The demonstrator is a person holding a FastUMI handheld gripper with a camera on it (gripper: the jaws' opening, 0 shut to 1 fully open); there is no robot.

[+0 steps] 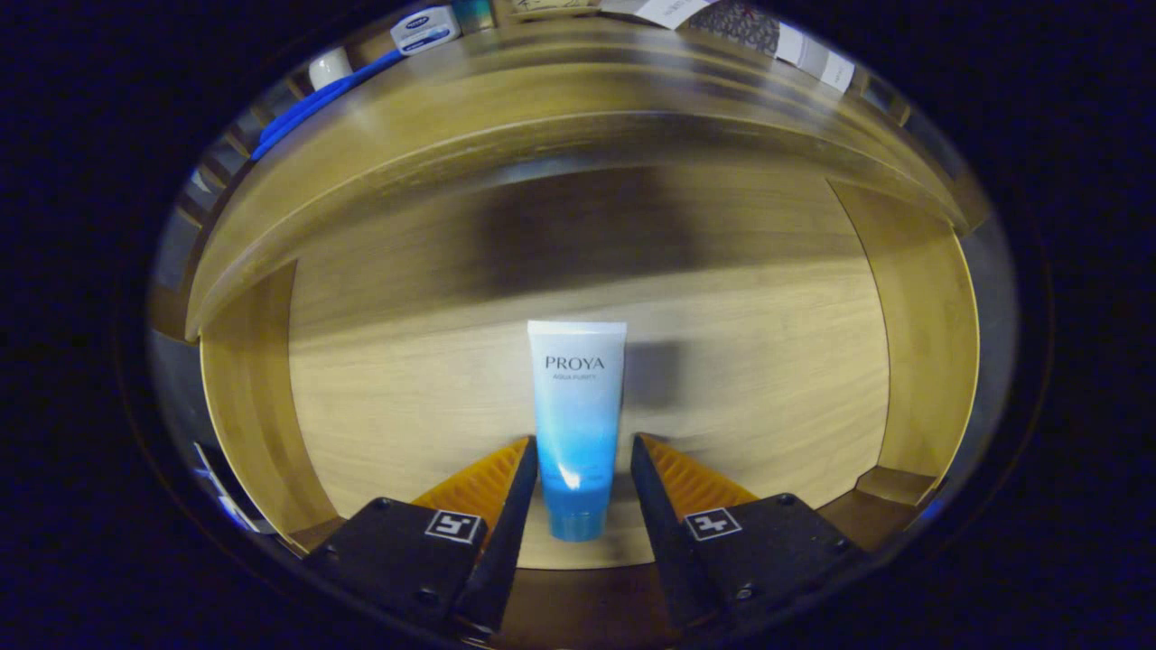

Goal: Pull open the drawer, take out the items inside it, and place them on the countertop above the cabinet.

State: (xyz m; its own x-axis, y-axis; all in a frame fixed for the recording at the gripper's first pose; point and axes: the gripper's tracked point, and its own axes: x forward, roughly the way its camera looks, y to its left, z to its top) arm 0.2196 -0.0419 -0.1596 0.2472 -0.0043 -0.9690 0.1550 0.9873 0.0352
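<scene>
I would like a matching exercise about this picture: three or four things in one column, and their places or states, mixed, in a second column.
Things:
1. tube
2. drawer
3. gripper
4. countertop

Places or states:
A. pulled open, wooden bottom visible
B. above the drawer, already carrying small items
C. lying in the drawer, cap toward the camera
D. open, one finger on each side of the tube

Right pairs: 1-C, 2-A, 3-D, 4-B

Tube (578, 415) btwn hand-held gripper (583, 460) fingers, in drawer (777, 361)
</scene>
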